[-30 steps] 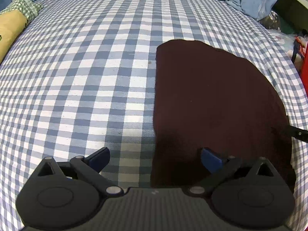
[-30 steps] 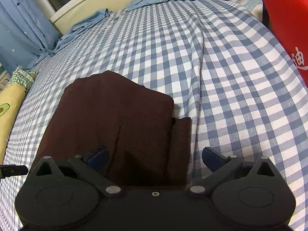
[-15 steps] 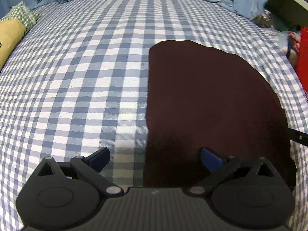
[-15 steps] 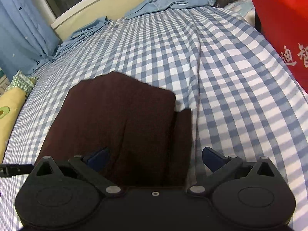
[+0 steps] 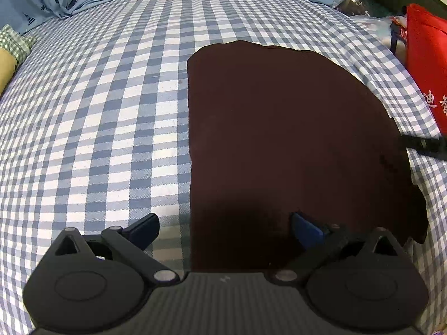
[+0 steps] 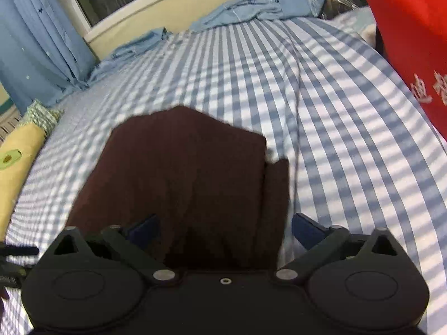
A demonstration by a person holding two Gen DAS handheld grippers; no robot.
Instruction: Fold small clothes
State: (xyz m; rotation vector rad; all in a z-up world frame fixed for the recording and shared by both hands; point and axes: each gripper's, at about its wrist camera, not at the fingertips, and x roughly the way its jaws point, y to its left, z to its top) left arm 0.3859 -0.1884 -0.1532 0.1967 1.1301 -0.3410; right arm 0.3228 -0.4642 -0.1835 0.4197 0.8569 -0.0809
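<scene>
While a second ago the dark brown garment point(image 5: 290, 139) sat further right in the left wrist view, its straight left edge now runs nearer the middle of that view and more of the red bag point(image 5: 427, 64) shows at the bed's right side. In the right wrist view the garment point(image 6: 181, 181) appears lower and blurred, with more of the cream headboard point(image 6: 167, 8) in sight than before.

Spread flat on the blue-and-white checked bedsheet point(image 5: 97, 111), the garment lies toward the bed's right side, its near edge by both grippers. The left gripper point(image 5: 225, 227) stands wide apart and holds nothing: its left finger is over bare sheet, its right finger over cloth, the garment's left edge between them. The right gripper point(image 6: 225, 227) is wide but closing, gripping nothing; the garment's right part and folded strip lie between its fingers.
</scene>
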